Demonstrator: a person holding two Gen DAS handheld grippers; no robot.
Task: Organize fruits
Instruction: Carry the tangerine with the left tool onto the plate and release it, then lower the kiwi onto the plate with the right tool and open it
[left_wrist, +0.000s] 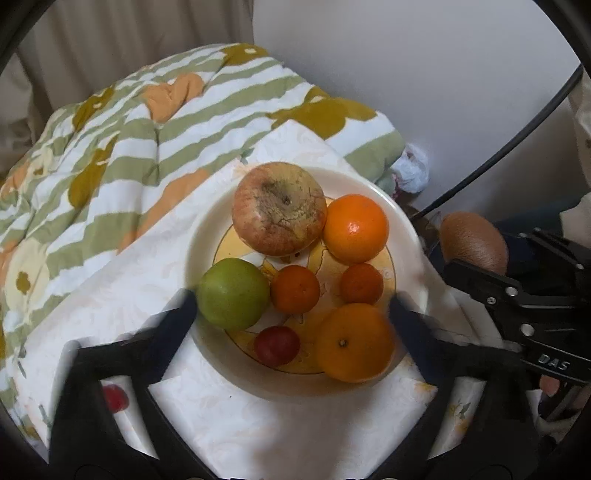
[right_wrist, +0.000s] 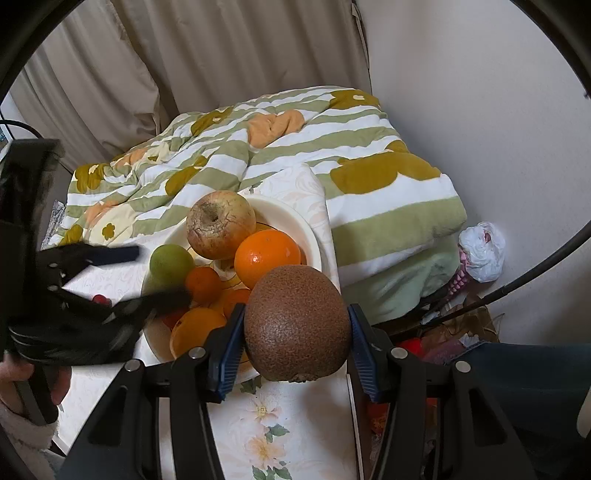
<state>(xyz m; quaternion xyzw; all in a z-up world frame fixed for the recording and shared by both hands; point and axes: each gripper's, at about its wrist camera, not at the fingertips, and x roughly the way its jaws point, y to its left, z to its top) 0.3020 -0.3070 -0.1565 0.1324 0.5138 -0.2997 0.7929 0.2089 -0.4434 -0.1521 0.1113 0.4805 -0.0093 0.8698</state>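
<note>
The right claw (right_wrist: 297, 339) is clamped on a brown kiwi (right_wrist: 297, 326), just beside the plate (left_wrist: 406, 236). The left claw (left_wrist: 291, 306) is wide apart over the plate, holding nothing. Apples and oranges sit on it.

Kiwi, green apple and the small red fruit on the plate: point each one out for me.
kiwi (right_wrist: 295, 325): right wrist view, middle of its brown skin between the right gripper's pads.
green apple (left_wrist: 232, 293): left wrist view, centre of its top.
small red fruit (left_wrist: 276, 345): left wrist view, its middle, near the plate's front edge.
</note>
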